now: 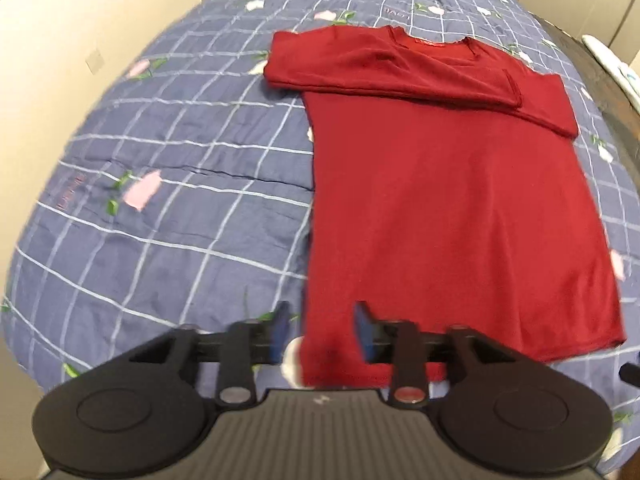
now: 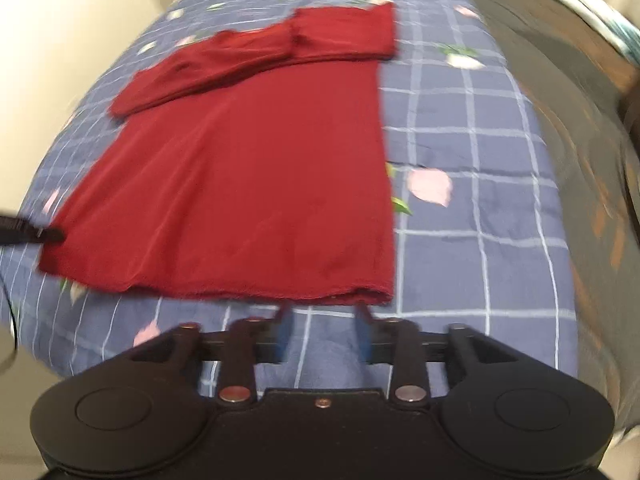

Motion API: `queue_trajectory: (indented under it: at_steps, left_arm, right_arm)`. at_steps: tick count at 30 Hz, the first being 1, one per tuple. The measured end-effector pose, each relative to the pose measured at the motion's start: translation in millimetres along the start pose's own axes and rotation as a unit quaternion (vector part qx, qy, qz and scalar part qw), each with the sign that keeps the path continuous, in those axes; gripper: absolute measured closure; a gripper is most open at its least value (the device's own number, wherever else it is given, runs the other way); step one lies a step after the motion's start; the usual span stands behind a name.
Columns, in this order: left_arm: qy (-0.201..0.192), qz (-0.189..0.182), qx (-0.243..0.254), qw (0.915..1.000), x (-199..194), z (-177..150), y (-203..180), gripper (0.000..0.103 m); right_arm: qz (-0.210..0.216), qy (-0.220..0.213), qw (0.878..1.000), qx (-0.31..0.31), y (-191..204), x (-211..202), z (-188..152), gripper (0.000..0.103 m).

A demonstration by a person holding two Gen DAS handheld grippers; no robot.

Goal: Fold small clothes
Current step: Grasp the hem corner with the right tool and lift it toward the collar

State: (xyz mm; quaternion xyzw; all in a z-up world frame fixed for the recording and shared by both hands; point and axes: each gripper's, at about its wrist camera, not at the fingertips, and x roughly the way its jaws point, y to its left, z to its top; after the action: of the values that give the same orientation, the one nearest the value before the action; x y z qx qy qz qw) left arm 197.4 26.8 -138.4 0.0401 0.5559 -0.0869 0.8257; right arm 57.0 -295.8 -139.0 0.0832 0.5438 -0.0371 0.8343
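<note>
So there's a red shirt [image 1: 460, 200] laid flat on a blue checked bedspread [image 1: 180, 200] with little pink flowers on it, both sleeves already folded in across the chest so they overlap up near the collar. In the left wrist view the shirt fills the middle and runs off toward 3 o'clock, with the collar up around 12 to 1 o'clock and the hem down at about 5. The left gripper [image 1: 320, 332] is angled steeply down over the near left corner of the hem, jaws about half open; that corner of fabric shows in the gap between the blue pads [image 1: 362, 330], but they're not pinching it, so nothing's held. In the right wrist view the shirt sits from the centre out to 9 o'clock, collar end up at 12, hem running across just above the fingers. The right gripper [image 2: 324, 334] is tipped down the same way, also roughly half open, with only bedspread in the gap and the hem's right corner just past its tips. A dark tip of something pokes in at 9 o'clock there, too blurry to say what it is.
</note>
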Motion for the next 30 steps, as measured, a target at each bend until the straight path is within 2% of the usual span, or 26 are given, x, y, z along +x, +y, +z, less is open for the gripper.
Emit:
queue_trajectory:
  at_steps: [1, 3, 6, 10, 14, 16, 17, 19, 20, 22, 23, 24, 27, 30]
  left_arm:
    - [-0.005, 0.005, 0.005, 1.0000, -0.7, -5.0, -2.3, 0.034]
    - [-0.017, 0.010, 0.019, 0.9996, -2.5, -19.7, -5.0, 0.025]
    - [-0.036, 0.020, 0.057, 0.9975, -2.4, -40.1, -14.9, 0.012]
    - [-0.070, 0.036, 0.144, 0.9864, 2.1, -66.1, -40.4, 0.006]
    - [-0.087, 0.050, 0.231, 0.9679, 12.4, -82.1, -69.6, 0.006]
    - [-0.090, 0.048, 0.245, 0.9642, 16.1, -85.4, -79.3, 0.006]
    - [-0.089, 0.042, 0.246, 0.9642, 17.3, -85.3, -82.9, 0.006]
    - [-0.088, 0.033, 0.250, 0.9637, 19.3, -84.9, -87.9, 0.006]
    - [-0.087, 0.031, 0.255, 0.9625, 20.8, -85.0, -91.2, 0.006]
    - [-0.075, 0.020, 0.271, 0.9595, 26.3, -86.6, -95.7, 0.005]
    - [-0.065, 0.009, 0.277, 0.9588, 31.3, -86.5, -95.7, 0.005]
    - [-0.057, -0.001, 0.279, 0.9586, 34.4, -87.3, -96.5, 0.005]
    - [-0.059, 0.001, 0.279, 0.9585, 39.1, -86.4, -97.4, 0.002]
    - [-0.071, 0.009, 0.266, 0.9614, 41.2, -81.7, -98.4, 0.001]
  right_arm:
    - [-0.006, 0.002, 1.000, -0.025, 4.1, 2.8, -1.6, 0.044]
    - [-0.017, 0.004, 0.997, -0.070, 11.9, 8.7, -4.7, 0.038]
    - [-0.037, 0.001, 0.988, -0.153, 24.4, 18.4, -11.7, 0.031]
    - [-0.069, -0.018, 0.963, -0.261, 38.8, 35.1, -21.2, 0.025]
    - [-0.080, -0.030, 0.945, -0.317, 46.8, 51.0, -25.9, 0.025]
    - [-0.073, -0.035, 0.938, -0.336, 51.1, 60.0, -27.1, 0.027]
    - [-0.071, -0.036, 0.936, -0.343, 54.0, 63.7, -27.5, 0.029]
    - [-0.056, -0.027, 0.937, -0.343, 55.8, 71.5, -25.7, 0.046]
    - [-0.044, -0.023, 0.943, -0.328, 55.7, 73.1, -22.0, 0.053]
    - [-0.028, -0.017, 0.958, -0.286, 52.5, 74.2, -12.6, 0.080]
    - [-0.028, -0.017, 0.962, -0.271, 50.3, 73.2, -9.1, 0.086]
    - [-0.027, -0.018, 0.967, -0.254, 46.9, 70.9, -4.7, 0.098]
    - [-0.005, -0.023, 0.978, -0.205, 38.4, 57.8, 7.2, 0.099]
    - [0.008, -0.040, 0.981, -0.189, 37.6, 41.0, 16.1, 0.099]
